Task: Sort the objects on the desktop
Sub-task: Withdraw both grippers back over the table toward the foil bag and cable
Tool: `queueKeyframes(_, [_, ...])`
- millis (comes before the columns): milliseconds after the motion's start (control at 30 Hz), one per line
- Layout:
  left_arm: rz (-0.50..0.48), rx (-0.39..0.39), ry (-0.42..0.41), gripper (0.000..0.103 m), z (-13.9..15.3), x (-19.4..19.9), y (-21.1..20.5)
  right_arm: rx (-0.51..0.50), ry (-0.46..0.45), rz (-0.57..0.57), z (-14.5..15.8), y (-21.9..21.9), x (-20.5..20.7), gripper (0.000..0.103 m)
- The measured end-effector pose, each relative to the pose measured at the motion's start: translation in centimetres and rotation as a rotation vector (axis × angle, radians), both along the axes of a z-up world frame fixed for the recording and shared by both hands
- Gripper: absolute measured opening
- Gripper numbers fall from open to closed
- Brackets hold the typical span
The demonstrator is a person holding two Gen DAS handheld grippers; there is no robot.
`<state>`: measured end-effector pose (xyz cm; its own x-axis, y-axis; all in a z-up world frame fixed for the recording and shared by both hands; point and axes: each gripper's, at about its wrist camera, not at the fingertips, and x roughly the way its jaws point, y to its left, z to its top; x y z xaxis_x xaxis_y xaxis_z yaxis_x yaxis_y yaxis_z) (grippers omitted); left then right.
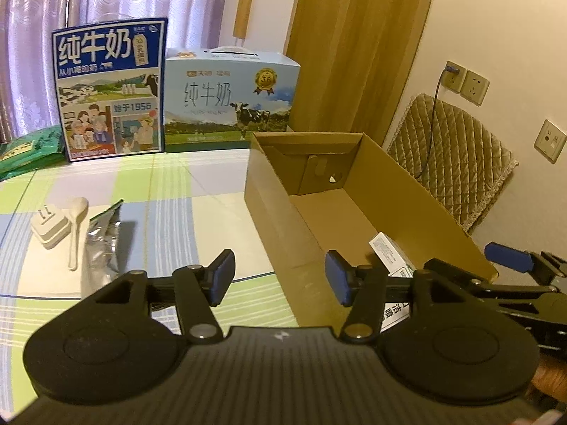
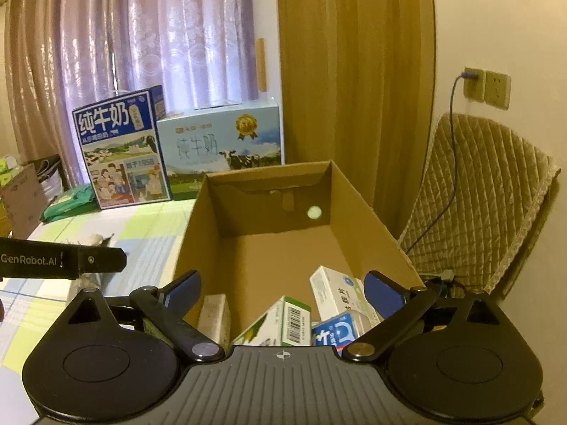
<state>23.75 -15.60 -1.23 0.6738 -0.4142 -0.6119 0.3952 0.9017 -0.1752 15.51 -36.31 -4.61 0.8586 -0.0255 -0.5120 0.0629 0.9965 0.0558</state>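
Note:
An open brown cardboard box (image 1: 276, 212) (image 2: 368, 226) stands on the checked tablecloth. Several small medicine cartons lie at its near end: a white one (image 2: 336, 294), a green-and-white one with a barcode (image 2: 283, 322), a blue one (image 2: 335, 333) and a pale one (image 2: 214, 313). My right gripper (image 2: 283, 292) hovers open over that near end, holding nothing. My left gripper (image 1: 280, 278) is open and empty, just left of the box's near corner. On the cloth at left lie a white plug adapter (image 1: 49, 228), a white spoon (image 1: 76, 228) and a silver foil pouch (image 1: 101, 248).
Two milk cartons, dark blue (image 1: 110, 92) and light blue (image 1: 230, 102), stand at the table's far edge before curtains. A green packet (image 1: 28, 150) lies far left. A quilted chair back (image 2: 496, 212) with a cable stands right of the box, under wall sockets (image 2: 487, 86).

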Motion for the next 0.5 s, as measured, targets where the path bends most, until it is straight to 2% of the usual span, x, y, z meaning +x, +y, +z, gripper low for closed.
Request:
queueKeyframes(167, [0.019,0.002,-0.01,0.055,0.6,-0.9,1.7,-0.012,-0.006,0.02,1.0,1.5,-0.7,0.098])
queueKeyframes(233, [0.032,0.0,-0.014,0.067,0.8,-1.3,2.5,-0.015,-0.006,0.033,1.3,2.2,-0.9,0.1])
queueKeyframes(500, [0.087,0.004,-0.034,0.085,1.6,-2.7,6.0,-0.025,-0.01,0.093,2.5,5.5,-1.5,0.101])
